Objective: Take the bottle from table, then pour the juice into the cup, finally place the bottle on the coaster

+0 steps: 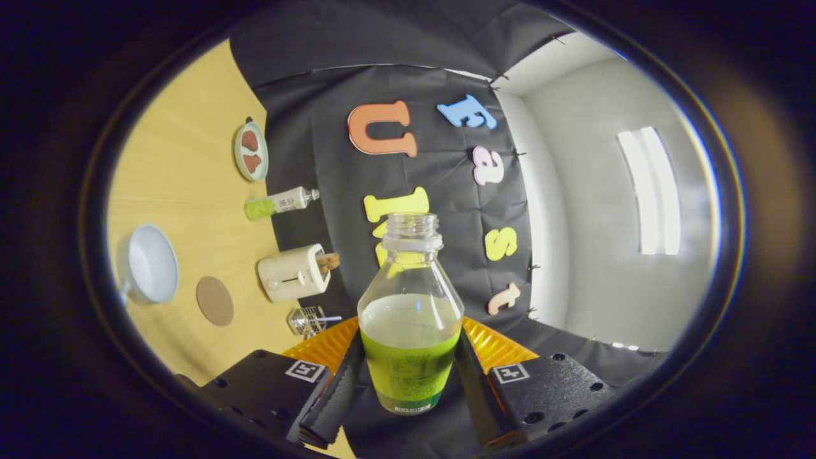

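Your claw [411, 376] is clamped on the bottle [411, 319], one finger pressed against each side of its lower body, so the bottle sits between the fingers and is lifted off the counter [185, 210]. The bottle is clear, uncapped, and holds green juice up to about the shoulder; the neck above is empty. Its long axis runs straight away from you along the fingers, open mouth pointing toward the booth's black wall, and the whole view is rolled so the counter stands on the bottle's left. The base of the bottle is cut off from sight behind the fingers, and its label is too blurred to make out. Just left of the bottle, a small wire-like object [308, 320] lies at the counter's edge; you cannot tell what it is. Further left is the round brown coaster [215, 301], and beyond it the white cup [150, 264], which looks empty. Past the bottle's shoulder stands a cream toaster [294, 273] with a slice poking out. Further off lies a second small bottle [280, 204] with green contents, then a pale plate [250, 152] carrying two brownish pieces.
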